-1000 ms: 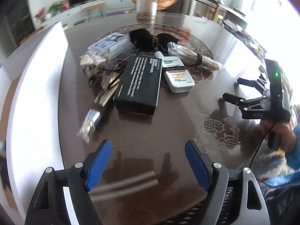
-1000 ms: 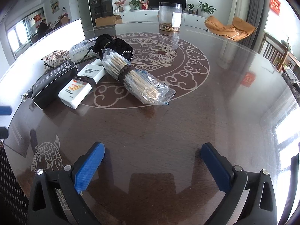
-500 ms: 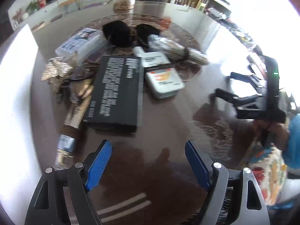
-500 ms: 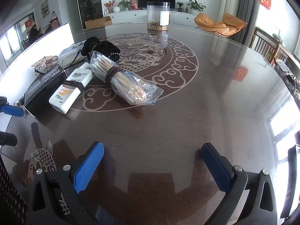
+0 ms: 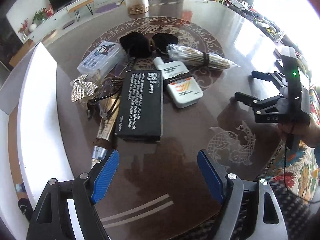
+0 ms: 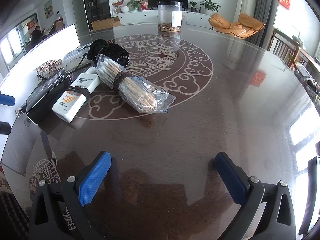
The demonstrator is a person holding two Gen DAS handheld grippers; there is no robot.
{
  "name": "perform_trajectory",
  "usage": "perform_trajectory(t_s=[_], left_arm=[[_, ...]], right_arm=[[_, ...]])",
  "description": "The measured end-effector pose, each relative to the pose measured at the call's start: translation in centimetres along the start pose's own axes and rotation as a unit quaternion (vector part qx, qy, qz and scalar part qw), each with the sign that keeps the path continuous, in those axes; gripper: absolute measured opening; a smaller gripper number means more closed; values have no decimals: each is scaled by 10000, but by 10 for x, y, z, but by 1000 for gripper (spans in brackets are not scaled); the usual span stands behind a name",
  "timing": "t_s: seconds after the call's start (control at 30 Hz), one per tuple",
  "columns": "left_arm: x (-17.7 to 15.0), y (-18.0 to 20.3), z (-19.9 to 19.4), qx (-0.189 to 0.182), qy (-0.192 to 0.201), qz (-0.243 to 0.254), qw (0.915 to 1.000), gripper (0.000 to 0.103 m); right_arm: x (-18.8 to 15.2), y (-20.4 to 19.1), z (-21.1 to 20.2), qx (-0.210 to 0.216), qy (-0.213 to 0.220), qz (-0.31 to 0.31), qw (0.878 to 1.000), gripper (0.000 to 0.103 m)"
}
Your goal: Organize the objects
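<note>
While the black box lies flat on the round dark table, a white sunscreen bottle rests just right of it, a bagged cotton-swab bundle beyond that, and a slim tube against the box's left edge. Nearer than the box, the left gripper hovers, jaws wide, empty; the right gripper likewise gapes, holding nothing.

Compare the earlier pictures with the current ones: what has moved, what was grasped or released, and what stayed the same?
The left gripper has moved in toward the black box, which now looms larger. The right gripper has eased slightly forward toward the bagged swab bundle. Nothing was grasped or released: both jaws stay open and empty, and the items lie unmoved on the table.
</note>
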State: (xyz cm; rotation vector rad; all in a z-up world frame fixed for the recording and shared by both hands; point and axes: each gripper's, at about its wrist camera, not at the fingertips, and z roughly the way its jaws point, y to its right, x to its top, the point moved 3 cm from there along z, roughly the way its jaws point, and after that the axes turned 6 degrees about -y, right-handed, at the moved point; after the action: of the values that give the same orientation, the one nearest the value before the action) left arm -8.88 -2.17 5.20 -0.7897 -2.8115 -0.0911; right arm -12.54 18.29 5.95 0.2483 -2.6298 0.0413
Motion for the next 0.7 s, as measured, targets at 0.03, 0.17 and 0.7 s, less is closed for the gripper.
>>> perform_trajectory(t_s=[0.03, 0.17, 0.7], left_arm=[[3, 4, 3, -6, -3, 10, 10000, 80], [7, 16, 16, 2, 30, 53, 10000, 80], [-37, 46, 41, 28, 983, 172, 9950, 83]], right_arm=[[2, 0, 1, 24, -67, -43, 10000, 103], [22, -8, 12, 108, -622, -196, 9978, 103], [15, -46, 8, -615, -694, 1369, 9862, 103]])
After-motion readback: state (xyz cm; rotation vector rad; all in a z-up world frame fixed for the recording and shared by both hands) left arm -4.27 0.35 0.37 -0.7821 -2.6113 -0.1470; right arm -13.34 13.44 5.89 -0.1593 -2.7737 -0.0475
